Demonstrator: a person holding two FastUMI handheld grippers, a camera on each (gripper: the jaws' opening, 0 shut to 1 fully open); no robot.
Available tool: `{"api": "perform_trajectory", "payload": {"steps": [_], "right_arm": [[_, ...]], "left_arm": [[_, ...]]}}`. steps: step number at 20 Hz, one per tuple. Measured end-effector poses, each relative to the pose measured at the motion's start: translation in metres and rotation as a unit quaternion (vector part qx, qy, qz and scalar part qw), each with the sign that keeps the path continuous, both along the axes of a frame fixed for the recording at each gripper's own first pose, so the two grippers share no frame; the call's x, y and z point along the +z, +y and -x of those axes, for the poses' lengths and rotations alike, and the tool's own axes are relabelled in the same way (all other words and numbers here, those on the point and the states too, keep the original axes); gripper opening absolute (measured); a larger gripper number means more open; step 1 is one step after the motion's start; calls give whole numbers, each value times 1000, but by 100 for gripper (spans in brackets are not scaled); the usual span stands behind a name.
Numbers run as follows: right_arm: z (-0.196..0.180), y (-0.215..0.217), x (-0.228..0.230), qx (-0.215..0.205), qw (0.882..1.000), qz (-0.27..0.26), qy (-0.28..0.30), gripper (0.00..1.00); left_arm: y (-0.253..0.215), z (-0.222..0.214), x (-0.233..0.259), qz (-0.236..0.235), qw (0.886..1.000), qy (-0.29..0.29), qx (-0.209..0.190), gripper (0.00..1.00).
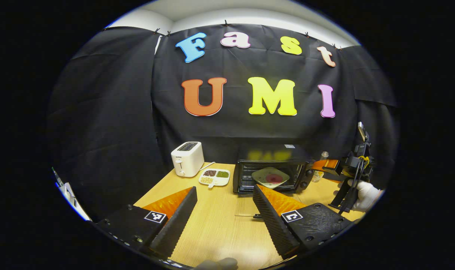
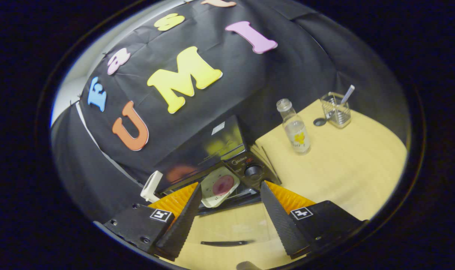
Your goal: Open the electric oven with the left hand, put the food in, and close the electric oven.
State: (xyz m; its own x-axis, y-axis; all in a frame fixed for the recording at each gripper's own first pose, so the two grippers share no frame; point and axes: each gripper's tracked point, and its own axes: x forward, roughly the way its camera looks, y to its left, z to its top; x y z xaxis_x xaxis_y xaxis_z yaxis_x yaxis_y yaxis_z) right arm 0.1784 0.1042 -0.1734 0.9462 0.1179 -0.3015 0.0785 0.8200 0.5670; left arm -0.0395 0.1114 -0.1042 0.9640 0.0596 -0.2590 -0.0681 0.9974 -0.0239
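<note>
Left gripper view: left gripper [image 1: 224, 208] with ribbed black fingers spread wide above a pale woodgrain table [image 1: 220, 228]; boxy black oven [image 1: 272, 174] ahead, door down, square plate [image 1: 270, 177] with reddish food inside; white toaster [image 1: 187, 158] and divided dish [image 1: 214, 177] beside it. Right gripper view: right gripper [image 2: 230, 204] spread wide, nothing pinched, facing the oven [image 2: 227, 165] and plate [image 2: 220, 186]; clear bottle [image 2: 295, 129], wire holder [image 2: 336, 110] behind.

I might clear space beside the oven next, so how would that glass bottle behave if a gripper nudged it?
The bottle stands tall and narrow on the table, so a high push would probably tip it. It looks like clear glass, likely slippery and breakable. Its round body suggests that it would roll once down.
</note>
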Motion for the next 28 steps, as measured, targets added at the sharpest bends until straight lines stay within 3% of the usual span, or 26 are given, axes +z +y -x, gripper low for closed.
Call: {"api": "perform_trajectory", "payload": {"steps": [3, 7, 13, 19, 22, 26, 27, 28], "right_arm": [[40, -17, 13, -7, 997, 74, -8, 100], [100, -50, 17, -29, 991, 128, -1, 100], [167, -96, 32, -14, 970, 240, -21, 100], [213, -140, 22, 34, 967, 252, -15, 100], [216, -155, 24, 42, 967, 253, -13, 100], [219, -176, 36, 18, 965, 261, -9, 100], [220, -178, 37, 10, 965, 263, -4, 96], [228, -182, 39, 4, 965, 263, -1, 100]], "left_arm": [[-13, -6, -18, -2, 1000, 4, -30, 95], [-44, -13, -47, 6, 998, 21, -66, 96], [-92, -17, -79, 0, 997, 42, -66, 96], [-142, -5, -117, -25, 996, 68, -51, 96], [-169, -2, -143, -26, 994, 92, -52, 96], [-188, -10, -182, -11, 990, 121, -66, 96], [-191, -14, -193, -11, 989, 129, -71, 96], [-191, -21, -203, -13, 988, 135, -74, 96]]}}
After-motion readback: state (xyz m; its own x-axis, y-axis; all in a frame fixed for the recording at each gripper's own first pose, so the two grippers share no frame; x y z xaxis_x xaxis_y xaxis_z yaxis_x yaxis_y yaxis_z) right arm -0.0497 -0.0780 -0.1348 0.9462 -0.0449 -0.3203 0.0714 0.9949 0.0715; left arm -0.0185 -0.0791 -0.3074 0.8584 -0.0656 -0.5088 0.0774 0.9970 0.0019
